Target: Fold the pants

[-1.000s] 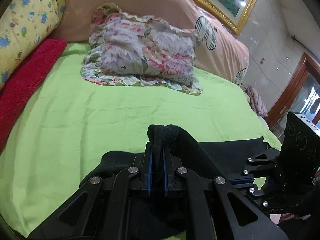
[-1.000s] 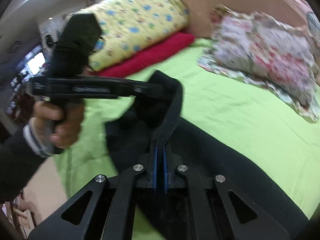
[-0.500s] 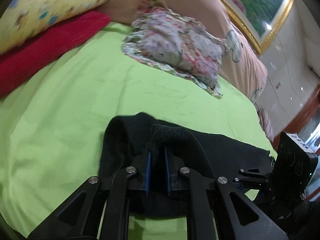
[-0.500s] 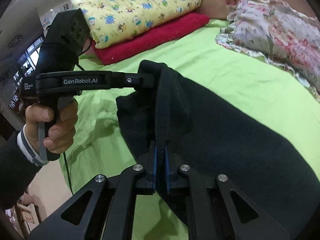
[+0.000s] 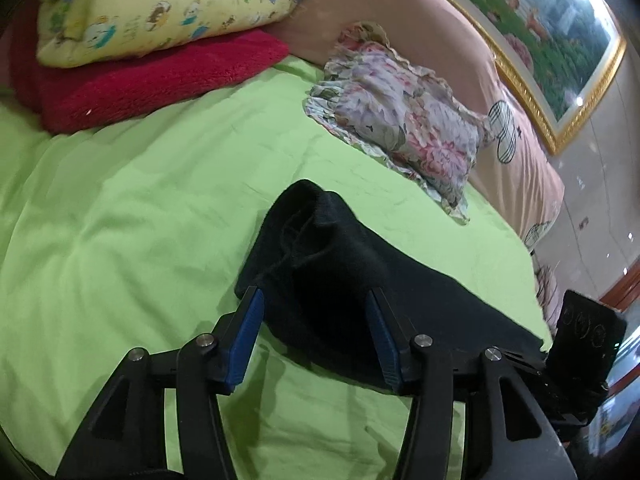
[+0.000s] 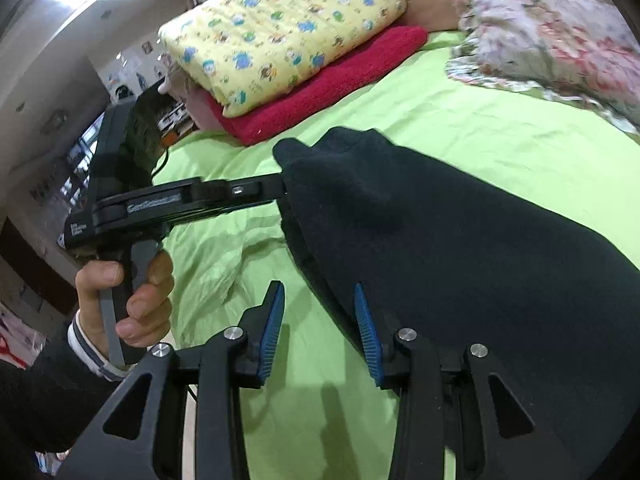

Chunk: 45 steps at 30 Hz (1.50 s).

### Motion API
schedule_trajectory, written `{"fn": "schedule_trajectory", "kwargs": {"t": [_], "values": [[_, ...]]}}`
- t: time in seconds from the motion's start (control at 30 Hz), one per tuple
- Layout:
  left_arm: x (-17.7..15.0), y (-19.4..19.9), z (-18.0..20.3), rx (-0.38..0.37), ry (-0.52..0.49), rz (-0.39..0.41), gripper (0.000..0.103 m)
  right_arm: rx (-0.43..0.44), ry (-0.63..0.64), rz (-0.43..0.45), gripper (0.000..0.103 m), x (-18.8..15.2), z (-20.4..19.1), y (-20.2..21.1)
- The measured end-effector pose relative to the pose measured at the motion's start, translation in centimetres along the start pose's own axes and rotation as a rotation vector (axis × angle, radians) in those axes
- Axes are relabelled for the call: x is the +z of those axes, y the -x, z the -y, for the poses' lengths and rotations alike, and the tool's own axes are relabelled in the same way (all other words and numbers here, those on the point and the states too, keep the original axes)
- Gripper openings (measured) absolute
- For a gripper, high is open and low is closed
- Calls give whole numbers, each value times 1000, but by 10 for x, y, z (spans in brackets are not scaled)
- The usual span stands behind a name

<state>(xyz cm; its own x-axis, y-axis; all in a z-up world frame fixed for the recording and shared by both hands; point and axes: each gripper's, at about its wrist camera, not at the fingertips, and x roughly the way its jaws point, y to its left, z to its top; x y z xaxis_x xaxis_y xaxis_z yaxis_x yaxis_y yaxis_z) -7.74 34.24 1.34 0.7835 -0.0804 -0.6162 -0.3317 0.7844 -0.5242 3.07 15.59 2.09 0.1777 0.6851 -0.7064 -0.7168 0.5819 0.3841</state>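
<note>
The black pants (image 5: 344,272) lie folded on the green bed sheet (image 5: 140,208), also in the right wrist view (image 6: 460,248). My left gripper (image 5: 316,300) is open, its blue pads either side of the pants' near edge, the cloth loose between them. My right gripper (image 6: 320,300) is open over the sheet at the pants' left edge; its right pad (image 6: 366,332) touches the cloth. The left gripper also shows from the side in the right wrist view (image 6: 280,188), its tips at the pants' far corner.
A yellow printed quilt (image 5: 160,4) rests on a red blanket (image 5: 152,80) at the bed's far left. A floral pillow (image 5: 404,120) lies against the pink headboard (image 5: 460,40). A framed picture (image 5: 552,40) hangs above. The bed edge and room floor are at left in the right wrist view.
Both grippers were shut on the pants' edge and carried it across; both have now opened and let the cloth drop onto the sheet.
</note>
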Motion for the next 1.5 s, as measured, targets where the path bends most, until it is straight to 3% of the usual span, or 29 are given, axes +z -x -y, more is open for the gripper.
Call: {"fn": "schedule_trajectory", "kwargs": {"t": [0.1, 0.37, 0.5, 0.6, 0.77, 0.97, 1.07, 1.13, 1.2, 1.23, 1.27, 1.33, 1.5], "values": [[-6, 3, 5, -9, 39, -10, 66, -37, -36, 35, 39, -8, 13, 25], [-13, -18, 32, 10, 41, -74, 66, -224, -114, 104, 39, -40, 50, 89], [-11, -29, 38, 62, 54, -85, 66, -331, -80, 108, 40, -59, 59, 113], [-11, -30, 37, 124, 72, -79, 66, -396, -70, 102, 49, -74, 68, 126], [-12, -35, 34, 172, 95, -92, 66, -460, -18, 78, 49, -87, 76, 132], [-11, -47, 42, 198, 69, -102, 63, -561, 110, 0, 49, -96, 79, 109], [-12, -57, 48, 181, 51, -132, 42, -613, 126, -45, 49, -100, 88, 99], [-15, -65, 52, 162, 35, -153, 20, -604, 118, -51, 49, -100, 92, 98], [-18, -71, 56, 163, 10, -153, 13, -600, 106, -49, 48, -99, 94, 100], [-18, -72, 57, 160, 4, -153, 9, -607, 104, -50, 38, -99, 95, 101], [-18, -72, 57, 150, 2, -155, 8, -608, 102, -49, 19, -98, 96, 101], [-15, -68, 58, 133, 0, -150, 6, -586, 74, -33, 7, -97, 98, 108], [-3, -43, 60, 78, -21, -114, 5, -525, 57, 36, 5, -91, 85, 140]]}}
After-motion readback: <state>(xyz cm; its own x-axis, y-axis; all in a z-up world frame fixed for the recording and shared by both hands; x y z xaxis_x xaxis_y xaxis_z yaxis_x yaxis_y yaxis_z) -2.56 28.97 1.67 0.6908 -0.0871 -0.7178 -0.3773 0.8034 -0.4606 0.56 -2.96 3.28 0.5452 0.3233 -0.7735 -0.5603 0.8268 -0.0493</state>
